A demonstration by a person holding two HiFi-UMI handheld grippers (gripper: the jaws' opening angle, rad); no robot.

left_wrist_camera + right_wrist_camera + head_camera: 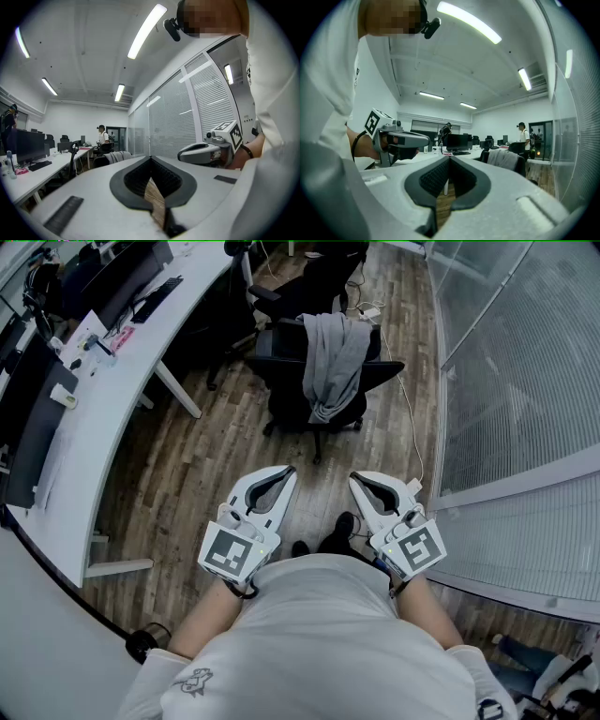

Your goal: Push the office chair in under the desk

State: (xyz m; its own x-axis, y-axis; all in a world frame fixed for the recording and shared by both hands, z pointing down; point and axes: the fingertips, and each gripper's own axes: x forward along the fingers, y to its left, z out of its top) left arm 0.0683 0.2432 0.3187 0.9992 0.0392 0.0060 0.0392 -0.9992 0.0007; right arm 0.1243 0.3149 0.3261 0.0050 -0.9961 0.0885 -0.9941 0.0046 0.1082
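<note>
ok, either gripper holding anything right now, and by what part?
Nothing held: left gripper and right gripper are both shut, empty, short of the office chair.

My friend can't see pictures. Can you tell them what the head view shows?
A black office chair with a grey top draped over it stands on the wood floor, apart from the white desk at left. The person's left gripper and right gripper, both shut, hold nothing.

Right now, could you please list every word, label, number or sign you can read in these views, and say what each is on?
No text can be read.
Marker cubes on the left gripper and right gripper: black square patterns, no letters.
Shirt: small dark print, too blurred to read.
Items on the desk: labels, if any, too small to read.
</note>
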